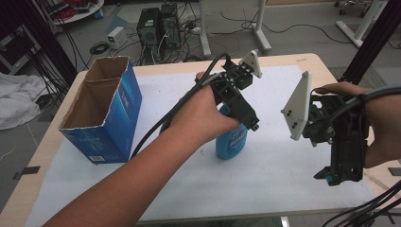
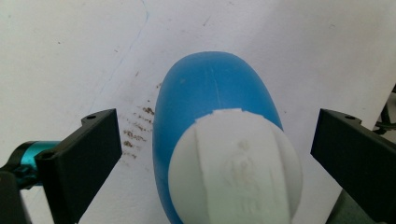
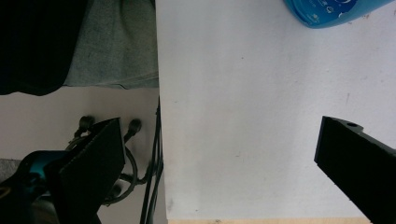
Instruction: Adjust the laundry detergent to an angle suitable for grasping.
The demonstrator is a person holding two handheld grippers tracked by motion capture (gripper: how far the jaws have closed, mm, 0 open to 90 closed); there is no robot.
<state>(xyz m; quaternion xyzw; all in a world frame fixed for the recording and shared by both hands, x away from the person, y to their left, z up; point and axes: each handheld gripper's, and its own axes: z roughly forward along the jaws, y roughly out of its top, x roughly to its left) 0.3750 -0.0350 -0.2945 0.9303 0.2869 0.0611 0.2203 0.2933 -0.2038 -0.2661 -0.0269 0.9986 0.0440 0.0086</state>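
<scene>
High view: bottle [image 1: 231,139] upright, axis vert | L claw [image 2: 212,149] open above

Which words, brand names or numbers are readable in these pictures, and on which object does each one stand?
None can be read for certain.
Blue bottle: white print on its label, too blurred to read.
Bottle's white cap: faint embossed marks, not legible.
Blue cardboard box: pale lettering on its side and a barcode near the bottom, both too small to read.
</scene>
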